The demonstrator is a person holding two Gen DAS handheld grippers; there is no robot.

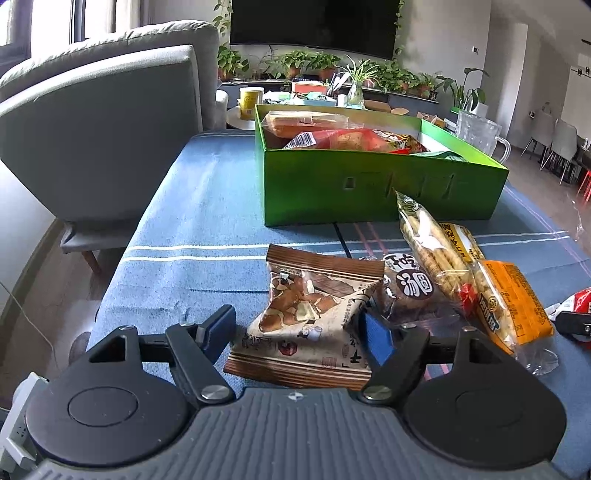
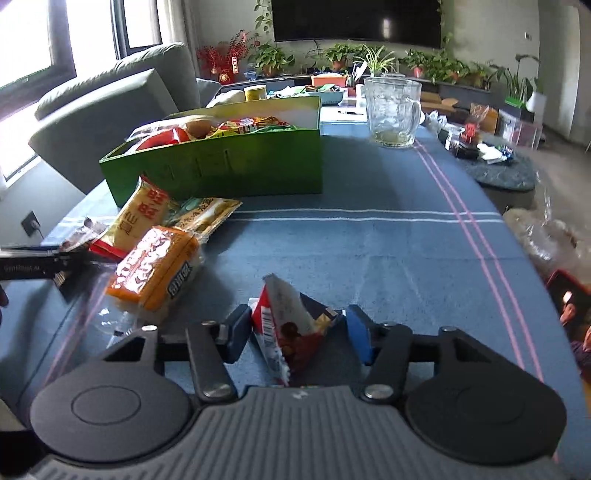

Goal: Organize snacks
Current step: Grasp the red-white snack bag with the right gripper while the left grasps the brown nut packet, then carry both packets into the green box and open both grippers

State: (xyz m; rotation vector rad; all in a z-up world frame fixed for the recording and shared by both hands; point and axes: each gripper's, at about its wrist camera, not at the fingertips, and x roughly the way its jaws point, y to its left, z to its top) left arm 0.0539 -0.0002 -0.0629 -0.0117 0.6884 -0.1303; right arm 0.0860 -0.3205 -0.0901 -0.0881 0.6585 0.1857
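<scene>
Looking out over a living room filling with soft daylight. Facing a large dark screen [image 1: 314,26] hanging on the pale far wall, above a row of potted plants [image 1: 295,62] lining a low shelf. Passing a grey sofa [image 1: 110,110] sitting just beside the table's left edge, in front of bright windows [image 2: 29,37]. Glimpsing wood flooring [image 1: 48,266] running under the sofa, pale dining chairs [image 1: 561,144] grouping far off to the right, and a round dark low table [image 2: 506,173] standing just beyond the blue striped tablecloth [image 1: 207,206].
</scene>
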